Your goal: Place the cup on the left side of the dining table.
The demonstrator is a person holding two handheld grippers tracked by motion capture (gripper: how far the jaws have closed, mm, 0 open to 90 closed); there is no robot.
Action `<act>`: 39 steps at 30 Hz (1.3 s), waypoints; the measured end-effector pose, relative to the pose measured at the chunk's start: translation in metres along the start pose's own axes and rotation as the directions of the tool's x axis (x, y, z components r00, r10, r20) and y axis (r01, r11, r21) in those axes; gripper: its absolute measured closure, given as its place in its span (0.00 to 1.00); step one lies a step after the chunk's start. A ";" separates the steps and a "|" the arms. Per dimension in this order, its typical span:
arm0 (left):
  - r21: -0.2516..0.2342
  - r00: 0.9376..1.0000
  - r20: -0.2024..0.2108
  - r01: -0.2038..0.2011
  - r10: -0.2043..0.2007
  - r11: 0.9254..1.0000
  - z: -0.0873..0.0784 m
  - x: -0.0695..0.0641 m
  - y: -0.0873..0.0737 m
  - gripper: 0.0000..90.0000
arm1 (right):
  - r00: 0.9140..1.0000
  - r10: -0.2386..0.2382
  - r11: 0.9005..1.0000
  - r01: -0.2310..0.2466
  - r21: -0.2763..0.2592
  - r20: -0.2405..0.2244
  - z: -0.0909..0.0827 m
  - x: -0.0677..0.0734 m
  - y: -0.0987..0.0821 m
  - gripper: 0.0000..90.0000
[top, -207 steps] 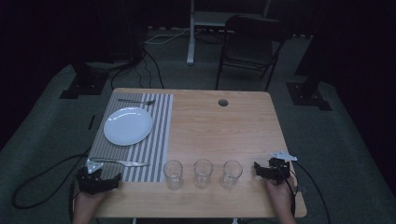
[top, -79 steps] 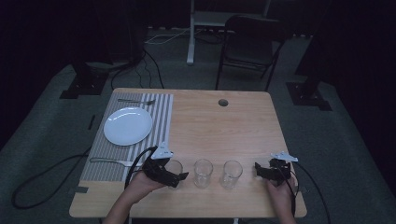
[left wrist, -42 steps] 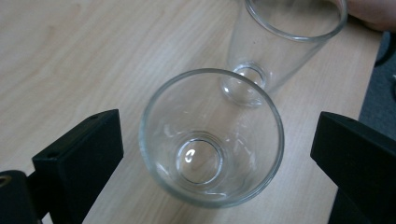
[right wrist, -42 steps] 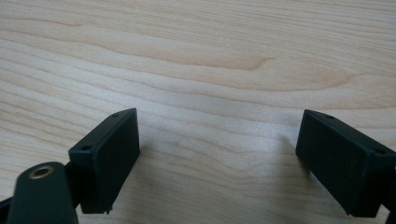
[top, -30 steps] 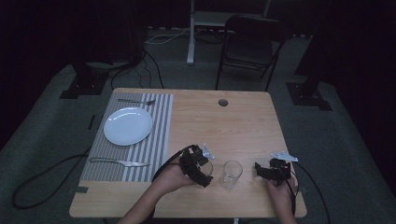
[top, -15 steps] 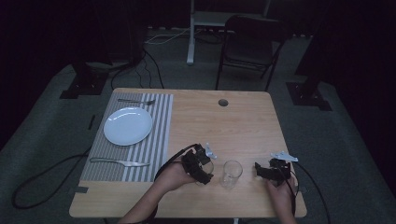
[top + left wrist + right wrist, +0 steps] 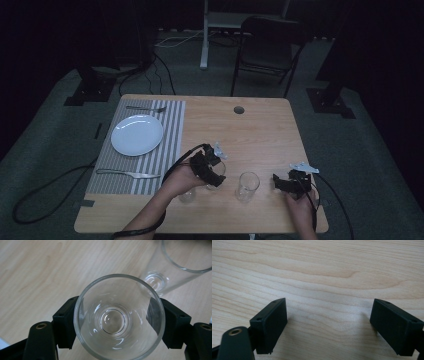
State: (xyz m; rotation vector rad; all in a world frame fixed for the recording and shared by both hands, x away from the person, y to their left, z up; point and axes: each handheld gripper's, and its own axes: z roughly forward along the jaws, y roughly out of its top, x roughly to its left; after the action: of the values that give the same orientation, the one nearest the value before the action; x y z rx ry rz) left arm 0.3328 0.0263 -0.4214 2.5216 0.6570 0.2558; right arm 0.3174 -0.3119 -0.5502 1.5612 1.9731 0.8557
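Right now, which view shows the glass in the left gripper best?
The left gripper view: it looks straight down into the held glass, with a black jaw pressed on each side of it. In the high view the glass is small and partly hidden behind the left gripper. The right gripper view looks at bare table.

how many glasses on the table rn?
3. One glass is clamped in the left gripper near the front middle; one stands just below that hand, partly hidden by it; one stands between the two grippers.

The high view looks forward and down from afar on the pale wooden surface (image 7: 260, 130); both gripper views look down on its grain from close above.
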 end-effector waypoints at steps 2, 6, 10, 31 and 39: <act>0.001 1.000 -0.010 0.003 -0.003 1.000 -0.004 0.005 0.001 0.32 | 1.000 0.000 1.000 0.000 0.000 0.003 0.000 0.000 0.000 0.16; -0.020 0.999 -0.038 0.027 -0.028 0.999 -0.016 0.012 0.000 0.32 | 1.000 0.000 1.000 0.000 0.000 0.003 0.000 0.000 0.000 0.16; -0.027 0.996 -0.070 0.049 -0.050 0.998 -0.027 0.022 -0.002 0.32 | 1.000 0.000 1.000 0.000 0.000 0.002 0.000 0.000 0.000 0.16; -0.022 0.933 -0.226 0.282 -0.279 0.959 -0.074 0.101 -0.076 0.32 | 1.000 0.005 1.000 -0.005 -0.001 0.007 0.001 0.000 0.001 0.15; -0.036 0.896 -0.272 0.356 -0.352 0.934 -0.075 0.119 -0.095 0.32 | 1.000 0.005 1.000 -0.005 -0.001 0.007 0.001 0.000 0.001 0.16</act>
State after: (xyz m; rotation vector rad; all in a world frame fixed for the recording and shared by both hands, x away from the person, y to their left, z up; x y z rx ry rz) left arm 0.3753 0.1897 -0.4017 2.3416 1.2158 0.4732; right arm 0.3183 -0.3114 -0.5502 1.5669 1.9646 0.8522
